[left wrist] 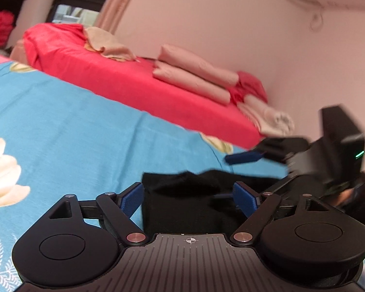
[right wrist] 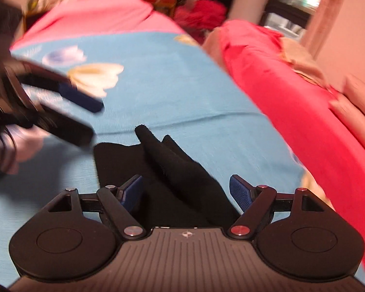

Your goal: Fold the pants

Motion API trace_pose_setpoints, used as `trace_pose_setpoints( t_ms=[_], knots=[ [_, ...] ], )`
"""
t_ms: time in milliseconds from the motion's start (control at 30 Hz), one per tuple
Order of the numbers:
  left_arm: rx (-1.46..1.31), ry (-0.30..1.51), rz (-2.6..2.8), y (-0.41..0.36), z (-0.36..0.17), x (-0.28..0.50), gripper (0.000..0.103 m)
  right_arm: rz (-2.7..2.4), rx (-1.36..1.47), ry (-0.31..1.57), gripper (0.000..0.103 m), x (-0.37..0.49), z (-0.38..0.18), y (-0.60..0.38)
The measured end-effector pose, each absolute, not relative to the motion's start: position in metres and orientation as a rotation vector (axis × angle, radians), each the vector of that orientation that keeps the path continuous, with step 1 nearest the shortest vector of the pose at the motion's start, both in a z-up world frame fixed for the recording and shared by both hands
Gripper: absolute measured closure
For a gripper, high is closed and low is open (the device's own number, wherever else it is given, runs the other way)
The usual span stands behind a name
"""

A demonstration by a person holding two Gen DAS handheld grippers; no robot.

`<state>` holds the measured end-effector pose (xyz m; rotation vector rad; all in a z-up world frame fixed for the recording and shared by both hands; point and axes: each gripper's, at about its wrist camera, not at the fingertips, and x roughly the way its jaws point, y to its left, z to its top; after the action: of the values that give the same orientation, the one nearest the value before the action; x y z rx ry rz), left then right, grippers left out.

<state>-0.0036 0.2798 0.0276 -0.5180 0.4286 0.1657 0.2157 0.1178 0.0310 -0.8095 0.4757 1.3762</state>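
Note:
The black pants [left wrist: 182,202] lie folded into a small bundle on the blue flowered bedsheet [left wrist: 73,126]. My left gripper [left wrist: 189,197] is open, its blue pads either side of the bundle, just above it. The right gripper shows blurred at the right of this view [left wrist: 245,157], open. In the right wrist view the pants [right wrist: 172,170] lie bunched with a fold sticking up, between the open fingers of my right gripper [right wrist: 186,191]. The left gripper shows blurred at the left [right wrist: 85,112], open.
A red bed [left wrist: 133,77] stands beyond the blue one, with folded beige cloths [left wrist: 194,73] and a rolled towel [left wrist: 275,119] on it. A pink wall [left wrist: 255,36] is behind. A pink sheet [right wrist: 90,14] covers the far end of the blue bed.

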Motion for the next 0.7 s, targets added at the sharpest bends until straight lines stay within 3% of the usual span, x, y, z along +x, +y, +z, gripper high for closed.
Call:
trace_pose_setpoints(
  t_ms=[67, 133, 400, 533, 600, 700],
  knots=[
    [-0.54, 0.423, 0.168, 0.284, 0.026, -0.005, 0.0, 1.375, -0.8, 0.51, 0.029, 0.223, 0.022, 0.132],
    [-0.539, 0.427, 0.178, 0.284, 0.026, -0.005, 0.0, 1.369, -0.73, 0.61, 0.087, 0.238, 0.017, 0.136],
    [-0.549, 0.363, 0.175, 0.283, 0.035, -0.014, 0.0, 1.714, -0.521, 0.714, 0.088, 0.24, 0.084, 0.088],
    [-0.522, 0.385, 0.217, 0.282, 0.032, -0.01, 0.0, 1.563, -0.644, 0.845, 0.088, 0.256, 0.035, 0.135],
    [-0.522, 0.398, 0.233, 0.283, 0.028, -0.008, 0.0, 1.501, -0.711, 0.819, 0.088, 0.256, 0.015, 0.153],
    [-0.524, 0.412, 0.241, 0.284, 0.025, -0.005, 0.0, 1.493, -0.64, 0.856, 0.087, 0.263, 0.006, 0.167]
  ],
)
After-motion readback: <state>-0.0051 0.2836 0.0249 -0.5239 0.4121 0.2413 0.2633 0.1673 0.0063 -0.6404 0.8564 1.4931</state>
